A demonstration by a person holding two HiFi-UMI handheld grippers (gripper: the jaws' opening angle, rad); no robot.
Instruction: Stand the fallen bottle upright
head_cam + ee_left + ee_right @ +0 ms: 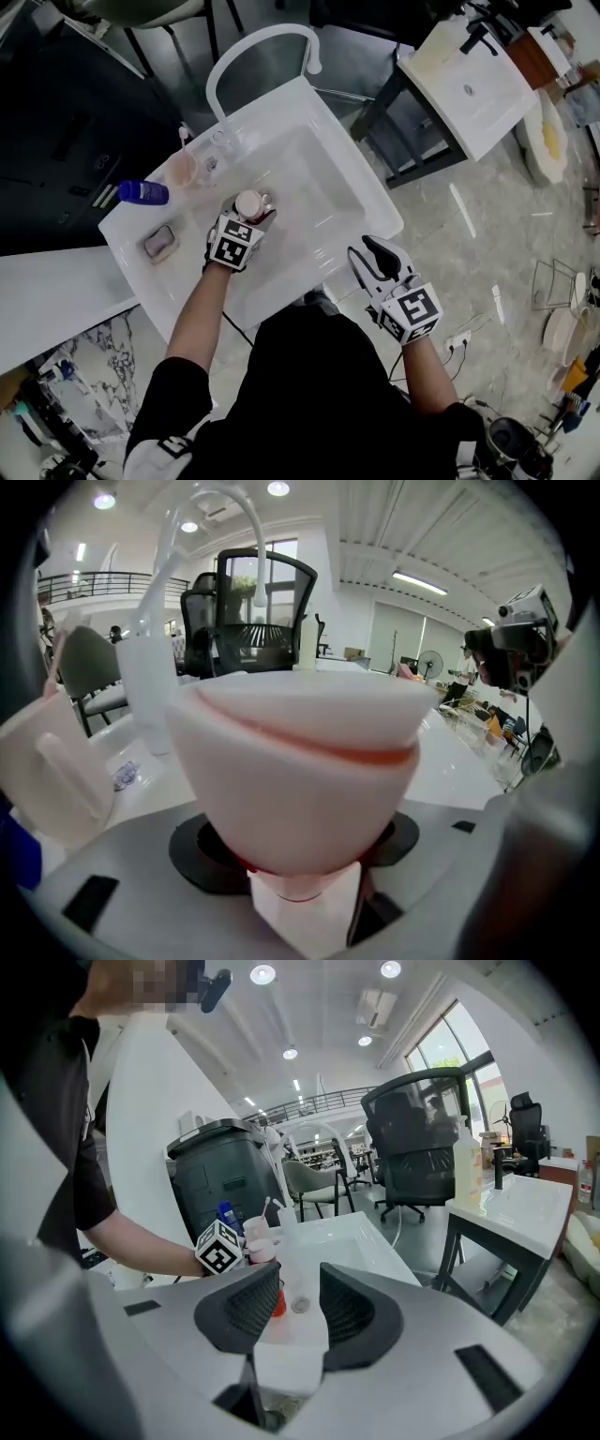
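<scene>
I read the bottle [300, 780] as pale pinkish white, with a thin red band round it and red at its lower end. The left gripper [249, 214] and right gripper [367, 251] each carry black-and-white square markers, and the right one's ribbed pads are black. The sink [281, 98] and faucet [253, 45] are glossy white. At nine o'clock from the bottle is a blue bottle [143, 192], and at eight o'clock a grey block [159, 243]. The floor [487, 225] is mottled grey.

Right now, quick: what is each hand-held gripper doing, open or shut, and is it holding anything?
Left hand-held gripper: closed on the bottle.
Right hand-held gripper: open, holding nothing.
</scene>
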